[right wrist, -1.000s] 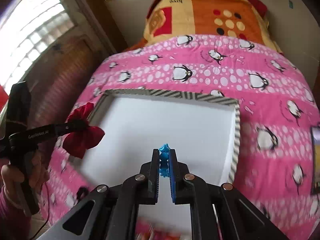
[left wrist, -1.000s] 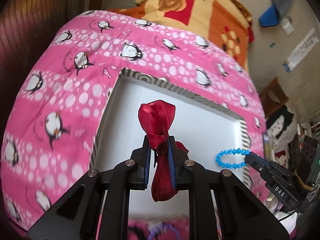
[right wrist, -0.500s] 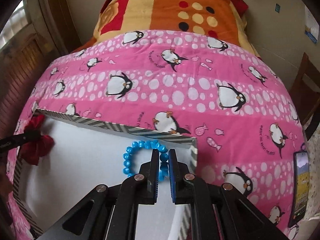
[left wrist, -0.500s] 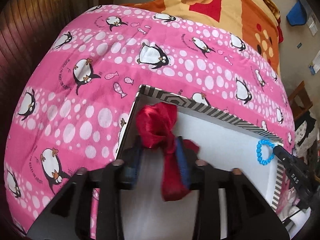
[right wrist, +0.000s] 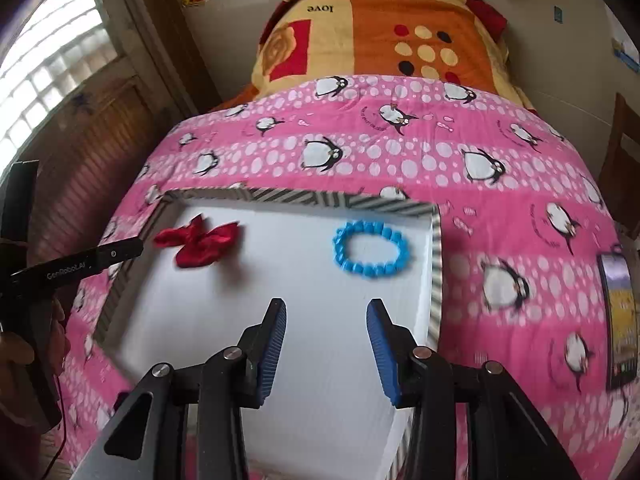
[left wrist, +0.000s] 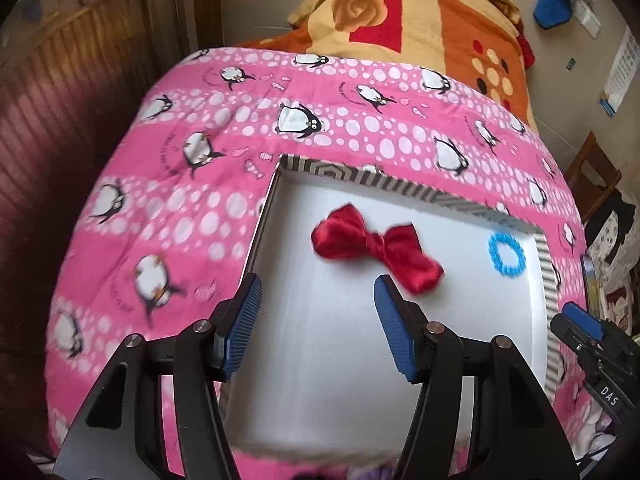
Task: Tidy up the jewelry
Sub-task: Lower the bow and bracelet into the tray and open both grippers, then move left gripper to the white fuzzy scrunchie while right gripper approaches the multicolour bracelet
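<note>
Red satin bow point(left wrist: 376, 250) and blue beaded bracelet point(right wrist: 371, 249) lie loose in the shallow white tray point(left wrist: 400, 190); the left gripper point(left wrist: 316, 320) and right gripper point(right wrist: 326, 346) gape wide, holding nothing, so a careless swipe could knock either out.

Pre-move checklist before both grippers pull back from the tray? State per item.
1. Left gripper open, nothing between its pads: ok.
2. Right gripper open, nothing between its pads: ok.
3. Red bow lying on the white tray floor, apart from the left fingers: ok.
4. Blue bead bracelet flat in the tray near its right wall, apart from the right fingers: ok.
5. Bow and bracelet separated, not overlapping: ok.
6. More jewelry waiting outside the tray: cannot tell; only a blurred purple shape at the bottom edge of the left view.
</note>
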